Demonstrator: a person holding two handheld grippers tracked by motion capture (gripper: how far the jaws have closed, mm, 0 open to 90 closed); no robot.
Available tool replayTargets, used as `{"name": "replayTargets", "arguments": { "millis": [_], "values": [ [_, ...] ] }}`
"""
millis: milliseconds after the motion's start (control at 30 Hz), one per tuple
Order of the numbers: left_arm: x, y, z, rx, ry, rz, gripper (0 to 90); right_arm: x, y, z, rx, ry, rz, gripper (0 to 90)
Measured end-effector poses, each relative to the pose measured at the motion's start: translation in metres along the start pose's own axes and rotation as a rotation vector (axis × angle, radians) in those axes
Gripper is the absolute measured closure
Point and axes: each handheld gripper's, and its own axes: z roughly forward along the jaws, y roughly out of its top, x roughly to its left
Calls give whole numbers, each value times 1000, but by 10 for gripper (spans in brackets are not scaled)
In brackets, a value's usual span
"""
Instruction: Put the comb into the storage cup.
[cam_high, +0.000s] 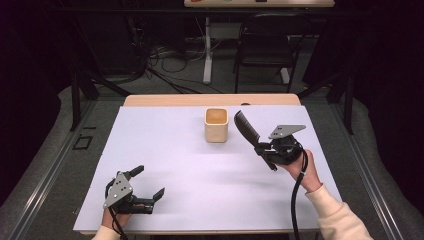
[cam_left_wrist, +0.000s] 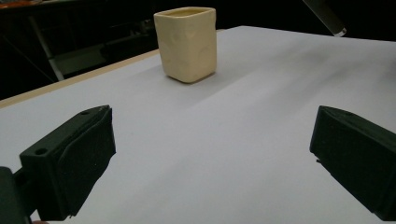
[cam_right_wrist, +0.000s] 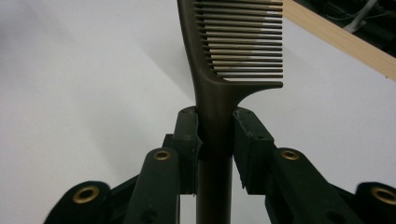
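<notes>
A dark comb (cam_high: 247, 129) is held up off the table at the right, its toothed end pointing up and toward the cup. My right gripper (cam_high: 263, 149) is shut on its handle; in the right gripper view both jaws press the comb's handle (cam_right_wrist: 215, 105) just below the teeth. A cream square cup (cam_high: 216, 124) stands upright on the white sheet at the back middle, a short way left of the comb. My left gripper (cam_high: 148, 182) rests open at the near left with nothing between its fingers (cam_left_wrist: 70, 163); the cup (cam_left_wrist: 187, 42) stands well ahead of it.
The white sheet (cam_high: 200, 175) covers the wooden table, whose far edge (cam_high: 210, 100) shows as a strip. Beyond it stand a dark chair (cam_high: 265, 45), a white table leg (cam_high: 207, 50) and floor cables. Grey floor and rails flank both sides.
</notes>
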Motion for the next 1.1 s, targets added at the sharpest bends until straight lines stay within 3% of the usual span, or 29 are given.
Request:
{"name": "replayTargets", "arguments": {
  "millis": [567, 1100],
  "values": [
    [0, 0, 0, -3, 0, -3, 1, -2, 26, 1, -70, -8, -8, 722],
    [0, 0, 0, -3, 1, -3, 1, -6, 43, 8, -101, -22, -11, 722]
  ]
}}
